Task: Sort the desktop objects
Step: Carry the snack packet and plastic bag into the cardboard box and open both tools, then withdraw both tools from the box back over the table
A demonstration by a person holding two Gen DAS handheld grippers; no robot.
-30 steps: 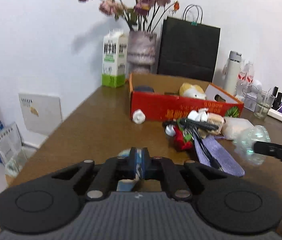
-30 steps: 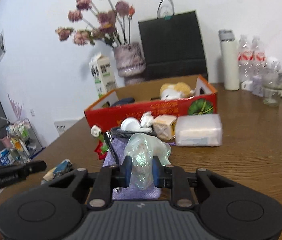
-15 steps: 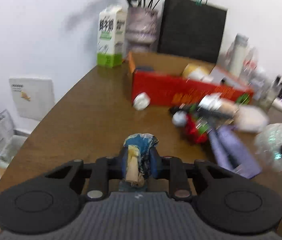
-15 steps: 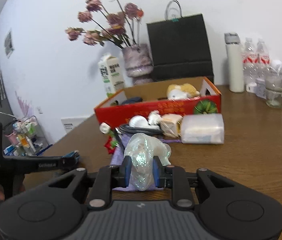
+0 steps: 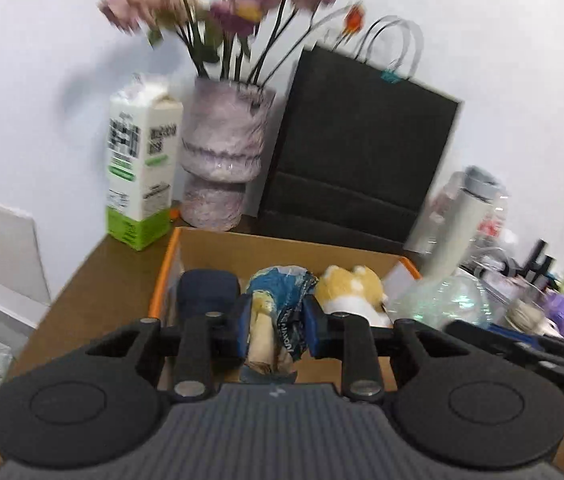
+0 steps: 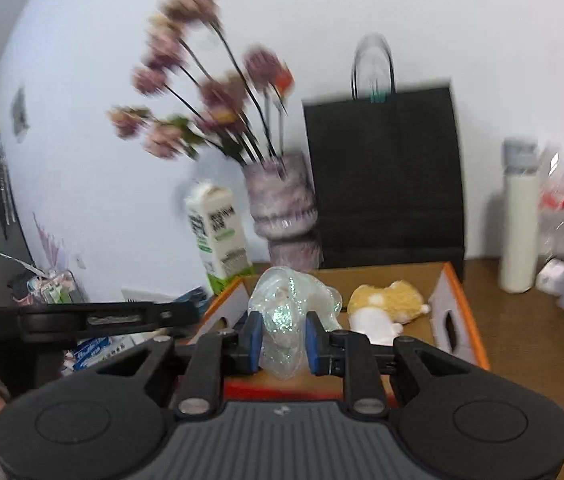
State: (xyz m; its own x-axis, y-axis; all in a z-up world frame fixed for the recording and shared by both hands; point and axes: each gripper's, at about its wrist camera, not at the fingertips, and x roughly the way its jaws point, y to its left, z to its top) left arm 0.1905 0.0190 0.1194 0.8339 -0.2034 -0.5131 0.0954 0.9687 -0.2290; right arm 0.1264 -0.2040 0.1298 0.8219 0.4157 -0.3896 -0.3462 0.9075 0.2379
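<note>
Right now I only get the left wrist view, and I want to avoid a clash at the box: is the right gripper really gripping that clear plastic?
Observer: Yes. The right gripper has both pads pressed on the crumpled clear plastic.
Operator: Is it over the box?
Observer: Its fingers reach past the red front wall of the cardboard box, and the plastic appears to hang over the box floor.
Operator: Anything close on that side?
Observer: The plush toy lies to the right of the plastic, apart from it, and beyond the toy the box's end wall with its handle slot stands upright.
</note>
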